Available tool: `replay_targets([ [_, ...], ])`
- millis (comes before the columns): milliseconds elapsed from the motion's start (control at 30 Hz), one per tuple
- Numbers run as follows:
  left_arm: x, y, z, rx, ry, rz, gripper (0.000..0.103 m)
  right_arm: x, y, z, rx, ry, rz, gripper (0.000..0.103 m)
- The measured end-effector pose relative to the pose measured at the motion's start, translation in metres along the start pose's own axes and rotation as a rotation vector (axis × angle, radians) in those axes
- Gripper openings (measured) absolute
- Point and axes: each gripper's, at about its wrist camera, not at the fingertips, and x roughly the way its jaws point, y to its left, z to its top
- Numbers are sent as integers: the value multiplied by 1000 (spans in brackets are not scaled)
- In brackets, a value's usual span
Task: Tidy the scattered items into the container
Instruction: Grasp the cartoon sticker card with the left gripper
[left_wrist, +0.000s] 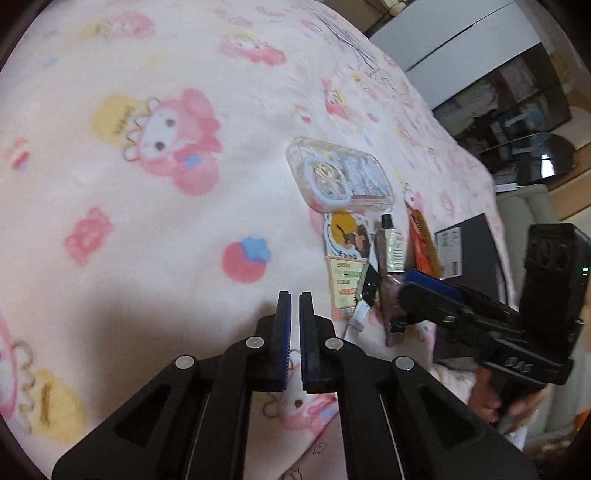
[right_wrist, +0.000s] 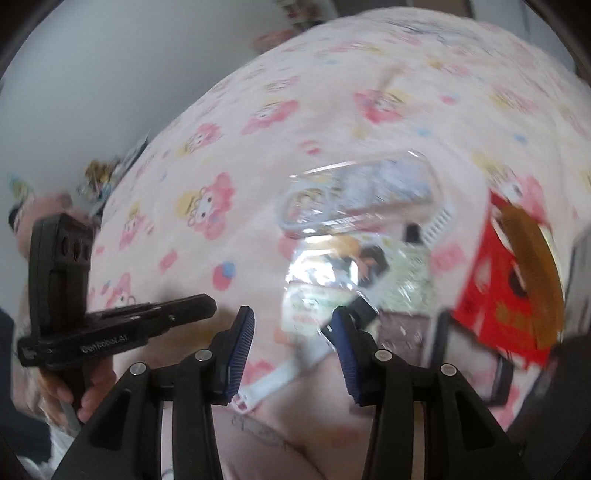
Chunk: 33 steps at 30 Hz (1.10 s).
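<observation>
So the left gripper (left_wrist: 294, 295) is hanging over a bare patch of the pink cartoon blanket (left_wrist: 147, 221) with its blue pads nearly together, just a thin slit between them and nothing in it. All the scattered stuff sits off to its right: a clear phone case (left_wrist: 340, 177) furthest up, then a character card (left_wrist: 347, 234) right below it, a small tube (left_wrist: 391, 247) with a black cap beside the card, a red packet (left_wrist: 421, 240) next to the tube, and a white watch (left_wrist: 364, 295) lying closest to the fingers but still well off to the side. The dark box (left_wrist: 469, 251) is at the blanket's right edge, just past the red packet. The right gripper (left_wrist: 424, 284) pokes in from that side over the pile. In the right wrist view (pretty blurry) the right gripper (right_wrist: 291, 332) has its jaws wide open, and the watch (right_wrist: 280, 373) strap runs diagonally through the gap between the two pads, not touching either as far as I can tell. The card (right_wrist: 340, 258) and phone case (right_wrist: 354, 192) are beyond the fingertips, the red packet (right_wrist: 495, 295) is off to the right, and the box is only a dark edge at the far right. The left gripper (right_wrist: 210, 308) shows at the left.
</observation>
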Motion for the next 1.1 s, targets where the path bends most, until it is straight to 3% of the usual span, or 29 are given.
replay_targets([
  [133, 33, -6, 18, 12, 45, -47, 17, 31, -12, 2, 41, 104, -135, 40],
  [233, 60, -19, 26, 51, 87, -99, 20, 33, -29, -8, 84, 110, -135, 32],
  [300, 75, -23, 31, 56, 109, -112, 19, 32, -38, -13, 120, 106, -114, 31],
  [367, 82, -27, 33, 63, 120, -93, 9, 31, -42, -16, 139, 97, -108, 30],
  [467, 58, -28, 27, 64, 65, -114, 4, 24, -39, -17, 143, 83, -102, 31],
  [567, 23, -16, 12, 40, -1, -73, 3, 11, -28, -15, 123, 46, -53, 32],
  [733, -15, 10, -11, -40, -75, 37, 3, 13, -6, -4, 93, 51, 161, 36],
  [867, -33, 21, -19, -75, -129, 47, 7, 36, 20, 7, -9, 90, 145, 38],
  [900, -33, 26, -19, -98, -131, 65, 8, 44, 24, 10, -25, 103, 134, 42],
  [967, -26, 38, -19, -157, -106, 111, 19, 58, 22, 17, -53, 143, 88, 53],
  [1100, -14, 49, -19, -214, -115, 125, 25, 86, 14, 26, -68, 215, 113, 57],
])
